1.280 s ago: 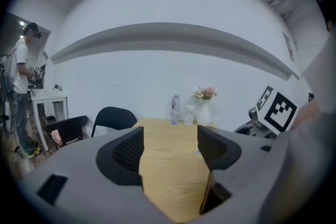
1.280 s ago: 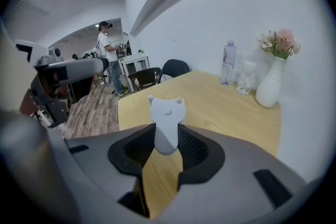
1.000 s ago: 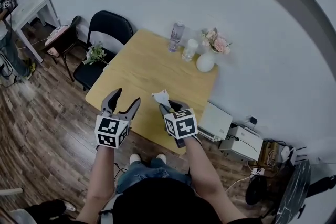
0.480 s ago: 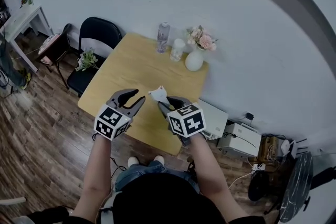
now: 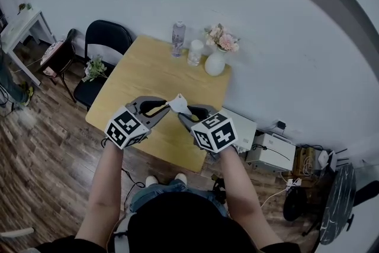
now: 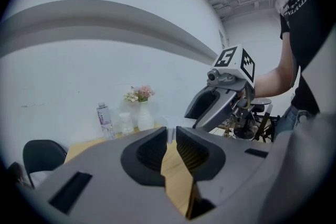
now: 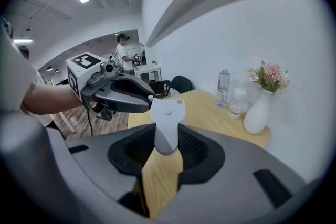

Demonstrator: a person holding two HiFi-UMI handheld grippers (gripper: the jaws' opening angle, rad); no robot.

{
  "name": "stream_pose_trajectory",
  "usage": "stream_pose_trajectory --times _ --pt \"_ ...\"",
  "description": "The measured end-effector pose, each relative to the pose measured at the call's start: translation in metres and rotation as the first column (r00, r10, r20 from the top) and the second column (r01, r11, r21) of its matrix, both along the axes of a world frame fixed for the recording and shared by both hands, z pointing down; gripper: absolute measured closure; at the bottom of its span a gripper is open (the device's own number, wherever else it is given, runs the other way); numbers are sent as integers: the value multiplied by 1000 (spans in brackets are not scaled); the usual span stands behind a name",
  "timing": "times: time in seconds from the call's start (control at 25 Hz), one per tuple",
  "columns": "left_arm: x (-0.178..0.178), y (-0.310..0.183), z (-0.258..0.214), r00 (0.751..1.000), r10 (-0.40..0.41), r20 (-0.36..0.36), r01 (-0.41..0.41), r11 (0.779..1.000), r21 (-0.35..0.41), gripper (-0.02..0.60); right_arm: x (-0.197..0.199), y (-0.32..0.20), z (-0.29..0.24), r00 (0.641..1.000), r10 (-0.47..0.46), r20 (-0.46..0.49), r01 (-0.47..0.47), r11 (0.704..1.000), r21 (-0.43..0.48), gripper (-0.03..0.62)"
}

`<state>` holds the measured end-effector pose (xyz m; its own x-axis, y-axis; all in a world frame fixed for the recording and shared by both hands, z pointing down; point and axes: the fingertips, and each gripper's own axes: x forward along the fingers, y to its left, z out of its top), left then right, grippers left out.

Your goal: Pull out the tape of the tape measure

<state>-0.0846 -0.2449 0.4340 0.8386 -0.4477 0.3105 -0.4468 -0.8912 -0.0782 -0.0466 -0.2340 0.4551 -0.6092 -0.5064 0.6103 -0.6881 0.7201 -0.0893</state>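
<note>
Over the near edge of the table (image 5: 148, 74), head view: your right claw (image 5: 188, 115) held the white tape measure (image 5: 179, 103) aloft while your left claw (image 5: 163, 107) met its tip. Left gripper view: those jaws had just been closing, down to a slit, seemingly nipping a pale sliver, likely the tape tab (image 6: 169, 134). Right gripper view: jaws were clamped on the case's narrow tail. The plastic case looked light, rigid and smooth. The springy tape would want a straight pull by that tab.
</note>
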Motion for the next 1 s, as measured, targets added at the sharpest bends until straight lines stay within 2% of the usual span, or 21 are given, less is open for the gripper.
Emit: stream_pose_trajectory --times 0.12,0.32,0.64,1.0 --pt "3 0 -3 1000 11 -14 -11 1000 -1 538 4 1 -3 1000 4 0 -4 1000 8 451" --pt "0 -7 -6 998 -55 -35 56 998 2 540 3 -5 -4 999 52 -5 -52 998 29 451" --pt "-25 -12 -3 988 -155 -6 155 988 24 540 3 -10 -3 994 109 -27 -108 993 48 451" --pt "-71 -19 -11 946 -317 -60 319 947 23 540 25 -17 -7 975 220 -42 -217 974 62 451"
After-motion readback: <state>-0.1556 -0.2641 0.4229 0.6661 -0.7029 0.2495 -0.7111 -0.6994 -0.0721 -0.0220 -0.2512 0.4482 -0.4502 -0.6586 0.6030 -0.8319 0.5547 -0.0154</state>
